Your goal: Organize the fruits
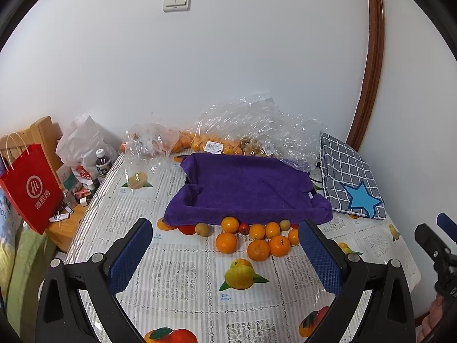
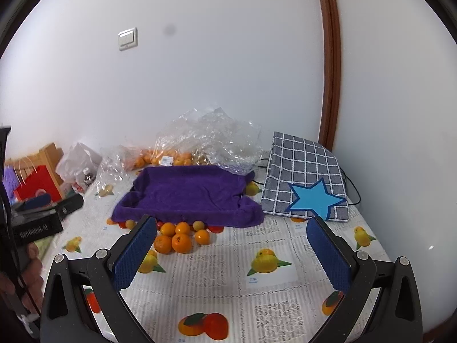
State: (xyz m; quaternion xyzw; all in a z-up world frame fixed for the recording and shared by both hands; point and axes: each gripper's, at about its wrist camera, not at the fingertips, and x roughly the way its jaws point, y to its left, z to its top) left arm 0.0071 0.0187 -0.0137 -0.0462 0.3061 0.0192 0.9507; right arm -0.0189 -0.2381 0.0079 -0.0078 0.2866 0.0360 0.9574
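Several oranges (image 1: 258,250) (image 2: 181,243), small yellowish fruits (image 1: 201,229) (image 2: 198,225) and a small red fruit (image 1: 243,228) lie loose on the fruit-print tablecloth, just in front of a tray lined with a purple towel (image 1: 248,191) (image 2: 185,194). My left gripper (image 1: 225,253) hovers open above the cloth, its blue pads either side of the fruit cluster and short of it. My right gripper (image 2: 232,250) is open too, with the fruit beside its left pad (image 2: 134,254). Both hold nothing. The right gripper's black body (image 1: 440,245) shows at the left view's edge.
Clear plastic bags with more oranges (image 1: 205,143) (image 2: 182,157) sit behind the tray against the wall. A grey checked box with a blue star (image 1: 350,180) (image 2: 305,183) stands at the right. A red paper bag (image 1: 30,188) and bottles crowd the left side table.
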